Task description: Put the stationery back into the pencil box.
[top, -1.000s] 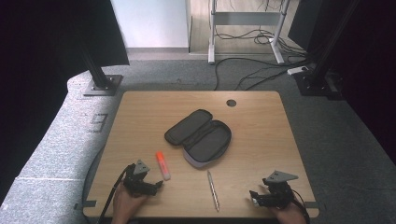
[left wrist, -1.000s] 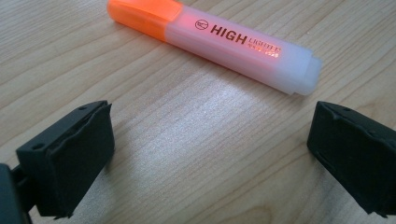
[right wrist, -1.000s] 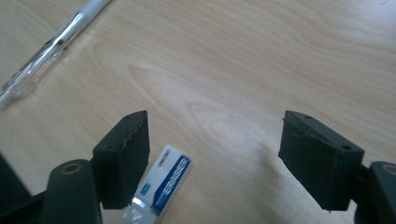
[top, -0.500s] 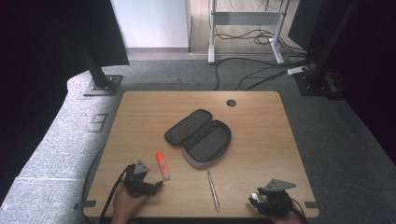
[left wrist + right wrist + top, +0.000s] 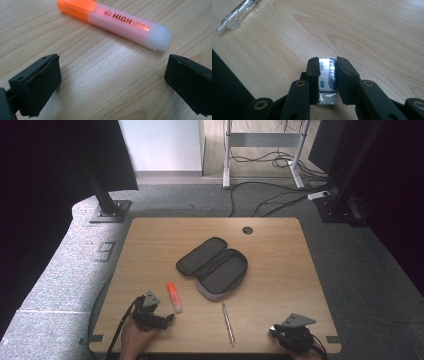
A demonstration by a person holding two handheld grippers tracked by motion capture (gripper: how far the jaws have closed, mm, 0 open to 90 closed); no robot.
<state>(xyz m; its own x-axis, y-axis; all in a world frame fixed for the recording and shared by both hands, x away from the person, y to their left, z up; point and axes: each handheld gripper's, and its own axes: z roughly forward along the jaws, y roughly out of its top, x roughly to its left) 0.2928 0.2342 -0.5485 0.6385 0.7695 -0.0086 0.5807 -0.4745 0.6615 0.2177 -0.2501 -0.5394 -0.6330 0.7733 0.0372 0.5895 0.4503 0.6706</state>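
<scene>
Tabletop (image 5: 150,240): your open case (image 5: 214,266) lies at centre; highlighter (image 5: 174,297) at its 8 o'clock; pen (image 5: 228,323) at its 6 o'clock, right of the highlighter.

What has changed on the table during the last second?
The right gripper moved back toward the table's near edge, closer to the person; it is clamped on a small blue-labelled eraser. The left gripper, highlighter, pen and open pencil case stayed in place.

My wooden table (image 5: 150,245) stands on grey carpet (image 5: 60,285). At twelve o'clock: a white wall panel (image 5: 160,145). At one o'clock: a metal desk frame (image 5: 260,140) and loose cables (image 5: 265,200).
</scene>
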